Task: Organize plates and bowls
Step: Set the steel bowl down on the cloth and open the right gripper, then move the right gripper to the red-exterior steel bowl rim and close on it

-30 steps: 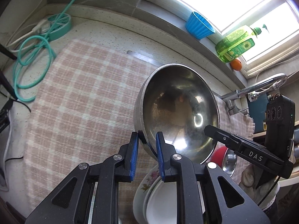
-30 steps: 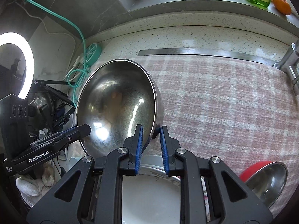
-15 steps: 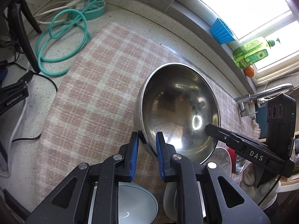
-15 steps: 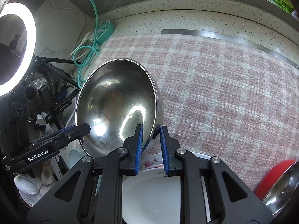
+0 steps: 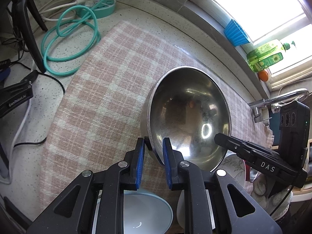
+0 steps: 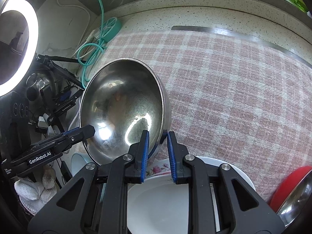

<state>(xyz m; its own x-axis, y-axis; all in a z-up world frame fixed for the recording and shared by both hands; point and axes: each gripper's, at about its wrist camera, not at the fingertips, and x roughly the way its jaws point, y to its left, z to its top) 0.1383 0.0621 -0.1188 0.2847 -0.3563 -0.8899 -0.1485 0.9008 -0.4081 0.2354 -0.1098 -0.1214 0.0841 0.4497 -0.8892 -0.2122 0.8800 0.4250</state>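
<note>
A large steel bowl is held up between both grippers, above the pink checked cloth. My left gripper is shut on its left rim. My right gripper is shut on its right rim, and the bowl fills the left middle of the right wrist view. Below the right gripper lies a white plate on a flowered plate. A pale blue bowl sits under the left gripper. A red-and-steel bowl lies at the right.
A teal cable coil and power strip lie at the cloth's far left. A ring light and tripod gear stand at the left. A blue cup, green soap bottle and faucet are by the window.
Both grippers have carried the steel bowl to the left over the cloth. The plates have slid right in view and the pale blue bowl has come into view below.
</note>
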